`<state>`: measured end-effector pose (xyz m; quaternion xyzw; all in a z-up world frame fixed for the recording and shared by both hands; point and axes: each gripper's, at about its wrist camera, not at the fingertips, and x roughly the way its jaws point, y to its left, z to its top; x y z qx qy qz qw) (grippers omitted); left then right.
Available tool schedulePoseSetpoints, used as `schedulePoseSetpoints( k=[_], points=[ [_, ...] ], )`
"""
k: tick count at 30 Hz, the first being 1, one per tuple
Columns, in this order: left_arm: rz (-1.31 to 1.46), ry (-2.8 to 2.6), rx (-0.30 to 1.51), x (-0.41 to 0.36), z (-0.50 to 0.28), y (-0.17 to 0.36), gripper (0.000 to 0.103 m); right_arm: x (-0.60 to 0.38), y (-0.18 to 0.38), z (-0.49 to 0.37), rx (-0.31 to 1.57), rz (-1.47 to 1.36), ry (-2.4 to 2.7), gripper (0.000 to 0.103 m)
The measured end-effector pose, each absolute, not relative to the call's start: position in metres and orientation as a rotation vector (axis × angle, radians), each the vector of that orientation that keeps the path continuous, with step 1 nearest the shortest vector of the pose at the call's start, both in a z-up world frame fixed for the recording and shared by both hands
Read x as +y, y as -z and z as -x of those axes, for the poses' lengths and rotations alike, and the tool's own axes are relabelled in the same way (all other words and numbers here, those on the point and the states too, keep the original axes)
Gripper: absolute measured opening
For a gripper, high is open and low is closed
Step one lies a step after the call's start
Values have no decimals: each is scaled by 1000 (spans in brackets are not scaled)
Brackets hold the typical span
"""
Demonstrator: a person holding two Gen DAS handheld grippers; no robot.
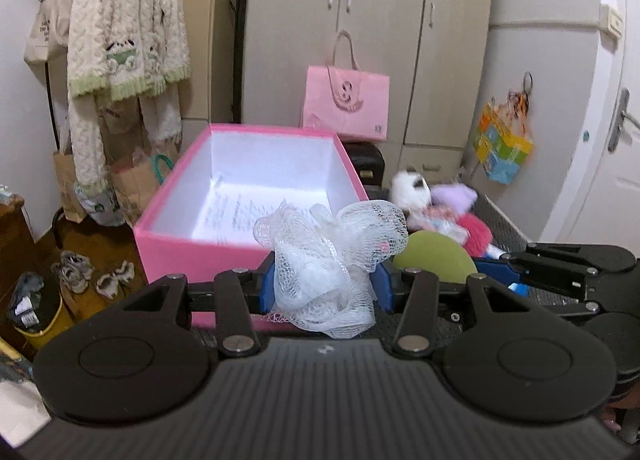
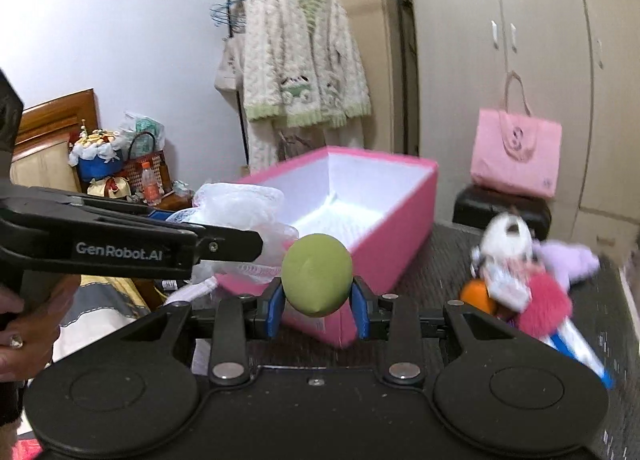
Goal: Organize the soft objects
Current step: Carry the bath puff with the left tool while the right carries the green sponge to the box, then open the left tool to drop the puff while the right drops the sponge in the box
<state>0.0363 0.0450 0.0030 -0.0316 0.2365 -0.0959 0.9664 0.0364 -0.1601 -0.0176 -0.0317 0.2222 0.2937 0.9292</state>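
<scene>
My left gripper point(image 1: 324, 286) is shut on a white mesh bath sponge point(image 1: 332, 260), held in the air just before the near wall of the open pink box point(image 1: 160, 228). The box is white inside with only a printed sheet on its floor. My right gripper point(image 2: 318, 308) is shut on a green egg-shaped soft ball point(image 2: 317, 274), also raised near the box's point(image 2: 392, 252) corner. In the right wrist view the left gripper's black body point(image 2: 120, 248) crosses from the left with the mesh sponge point(image 2: 240, 204) at its tip. The green ball point(image 1: 434, 256) shows beside the sponge in the left view.
A heap of soft toys point(image 2: 528, 280), among them a white plush, a purple one, a pink fluffy one and an orange ball, lies on the dark table point(image 2: 432, 260) right of the box. A pink bag point(image 1: 346, 104) stands behind. A person's hand point(image 2: 24, 336) holds the left gripper.
</scene>
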Motion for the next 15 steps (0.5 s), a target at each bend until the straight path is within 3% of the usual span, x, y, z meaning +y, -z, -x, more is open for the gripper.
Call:
schedulePoseSetpoints(
  k=[11,15],
  points=[
    [56,136,499,75,-109,-8,46,-113,8,-89,342,135,-627,40],
    [50,115,523,82,-136,0,46,-101,16,-119,385,145,-618,40]
  ],
)
